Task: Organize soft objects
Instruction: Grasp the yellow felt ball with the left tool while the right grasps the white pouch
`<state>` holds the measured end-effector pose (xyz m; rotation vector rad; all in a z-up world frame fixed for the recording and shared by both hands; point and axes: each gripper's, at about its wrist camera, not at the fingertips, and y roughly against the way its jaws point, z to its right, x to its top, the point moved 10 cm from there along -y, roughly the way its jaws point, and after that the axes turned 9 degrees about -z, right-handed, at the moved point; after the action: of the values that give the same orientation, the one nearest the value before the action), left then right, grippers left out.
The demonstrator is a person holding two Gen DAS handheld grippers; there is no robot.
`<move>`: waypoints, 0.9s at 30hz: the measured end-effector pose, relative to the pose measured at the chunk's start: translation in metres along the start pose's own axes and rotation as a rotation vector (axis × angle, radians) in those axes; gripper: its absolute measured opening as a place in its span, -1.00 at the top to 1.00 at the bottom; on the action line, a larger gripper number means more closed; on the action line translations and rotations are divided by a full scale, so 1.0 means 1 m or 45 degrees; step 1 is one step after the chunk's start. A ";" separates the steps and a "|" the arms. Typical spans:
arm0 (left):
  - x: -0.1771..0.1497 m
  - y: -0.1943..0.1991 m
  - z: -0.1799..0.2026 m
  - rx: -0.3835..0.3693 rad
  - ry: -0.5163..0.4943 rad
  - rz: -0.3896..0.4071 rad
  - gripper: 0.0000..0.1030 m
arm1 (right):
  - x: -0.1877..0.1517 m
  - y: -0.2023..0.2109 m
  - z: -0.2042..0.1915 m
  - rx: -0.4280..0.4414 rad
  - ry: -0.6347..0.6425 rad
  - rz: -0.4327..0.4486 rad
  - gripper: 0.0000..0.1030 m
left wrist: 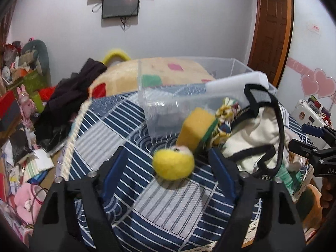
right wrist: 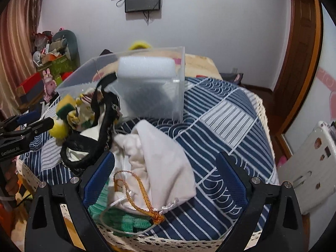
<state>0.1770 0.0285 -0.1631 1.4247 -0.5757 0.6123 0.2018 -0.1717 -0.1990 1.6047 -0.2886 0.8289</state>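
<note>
Soft things lie heaped on a blue-and-white patterned cloth [left wrist: 172, 205] covering the table. A yellow felt ball [left wrist: 173, 163] sits at the near edge of the heap, and a yellow sponge [left wrist: 196, 129] with a green scouring side leans just behind it, against a clear plastic bin [left wrist: 184, 79]. Beside the sponge lies a patterned fabric piece [left wrist: 223, 115], then a cream bag with black straps [left wrist: 252, 138]. A white foam block [right wrist: 146, 68] appears blurred at the bin, and whether it rests on the rim or lies inside cannot be told. Nearer the right side, a white drawstring pouch [right wrist: 166, 161] lies over a green cloth [right wrist: 126, 220], its orange cord [right wrist: 145, 201] trailing toward the table edge. The left gripper [left wrist: 168, 172] hangs with its jaws wide apart on either side of the felt ball, touching nothing. The right gripper [right wrist: 166, 180] is likewise spread, its blue fingers [right wrist: 98, 178] flanking the pouch without closing on it.
</note>
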 end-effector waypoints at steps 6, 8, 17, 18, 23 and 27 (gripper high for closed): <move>-0.012 -0.020 0.002 -0.039 0.016 -0.073 -0.09 | -0.011 -0.007 -0.007 0.038 0.009 -0.029 -0.63; -0.013 -0.023 0.002 -0.055 0.027 -0.090 0.01 | -0.014 -0.010 -0.012 0.065 0.015 -0.049 -0.38; -0.015 -0.023 0.003 -0.110 0.051 -0.090 0.19 | -0.014 0.002 -0.010 0.096 0.000 -0.013 0.57; -0.015 -0.020 0.002 -0.110 0.054 -0.083 0.19 | -0.013 0.004 -0.008 0.085 0.001 0.001 0.60; -0.013 -0.007 -0.003 -0.085 0.065 -0.041 0.20 | -0.007 0.020 -0.001 0.046 -0.013 0.067 0.66; -0.007 0.008 -0.003 -0.076 0.064 0.005 0.20 | 0.002 0.031 0.006 0.033 -0.031 0.114 0.66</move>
<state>0.1670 0.0311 -0.1623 1.3486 -0.5529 0.6273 0.1861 -0.1837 -0.1742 1.6363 -0.3704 0.8851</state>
